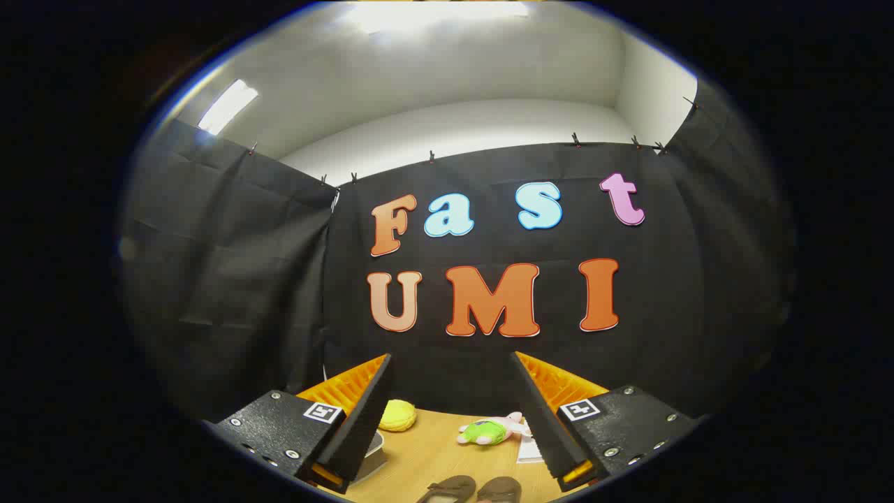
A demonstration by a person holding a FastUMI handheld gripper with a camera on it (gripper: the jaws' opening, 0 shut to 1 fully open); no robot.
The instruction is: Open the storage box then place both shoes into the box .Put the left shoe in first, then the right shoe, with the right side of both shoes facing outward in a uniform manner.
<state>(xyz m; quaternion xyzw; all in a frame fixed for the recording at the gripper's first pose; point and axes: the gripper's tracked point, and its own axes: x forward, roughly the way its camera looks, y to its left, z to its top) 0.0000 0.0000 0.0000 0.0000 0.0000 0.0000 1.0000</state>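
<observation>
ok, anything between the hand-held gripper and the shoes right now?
Nothing visible. The hand-held gripper is open, fingers spread and holding nothing, and the two shoes lie on the table between and below the fingers. The yellow toy and green plush sit beyond the shoes, out of the path.

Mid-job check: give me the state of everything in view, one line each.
gripper: fingers open, holding nothing, raised above the table.
shoes: pair side by side on the table, not picked up.
plush toy: lying on the table.
yellow object: resting on the table.
</observation>
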